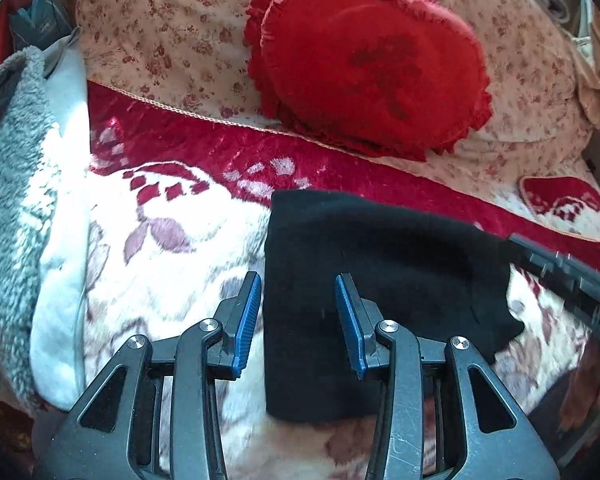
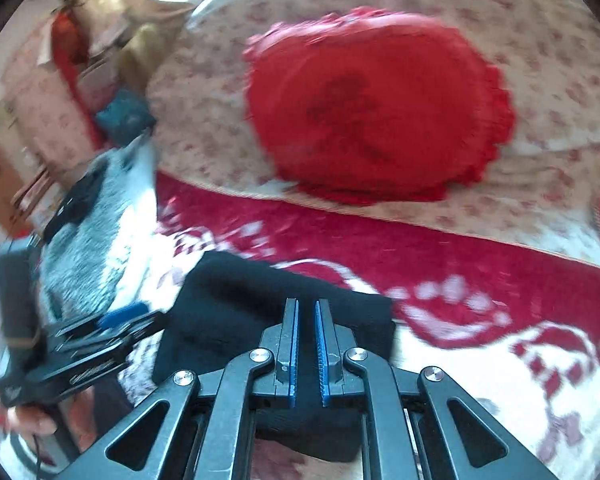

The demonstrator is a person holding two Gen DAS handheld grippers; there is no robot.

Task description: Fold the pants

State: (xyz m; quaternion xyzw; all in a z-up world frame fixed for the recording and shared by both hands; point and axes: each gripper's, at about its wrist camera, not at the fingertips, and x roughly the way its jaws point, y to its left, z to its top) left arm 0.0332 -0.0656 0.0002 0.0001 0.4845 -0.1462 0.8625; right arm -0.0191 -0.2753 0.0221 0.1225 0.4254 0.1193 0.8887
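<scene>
The black pants [image 1: 380,272] lie folded into a compact block on a red and white floral blanket [image 1: 172,216]. My left gripper [image 1: 299,286] is open, its blue pads either side of the block's left edge, holding nothing. In the right wrist view the pants [image 2: 236,304] lie under my right gripper [image 2: 306,308], whose jaws stand a narrow gap apart above the cloth, with nothing visibly pinched. The right gripper shows at the right edge of the left wrist view [image 1: 568,276]; the left gripper shows at the left of the right wrist view [image 2: 100,332].
A red heart-shaped cushion [image 1: 372,64] rests on floral pillows [image 1: 160,36] behind the blanket. A grey and white fluffy blanket [image 1: 16,184] is piled at the left. Clutter stands beyond the bed at the far left [image 2: 80,60].
</scene>
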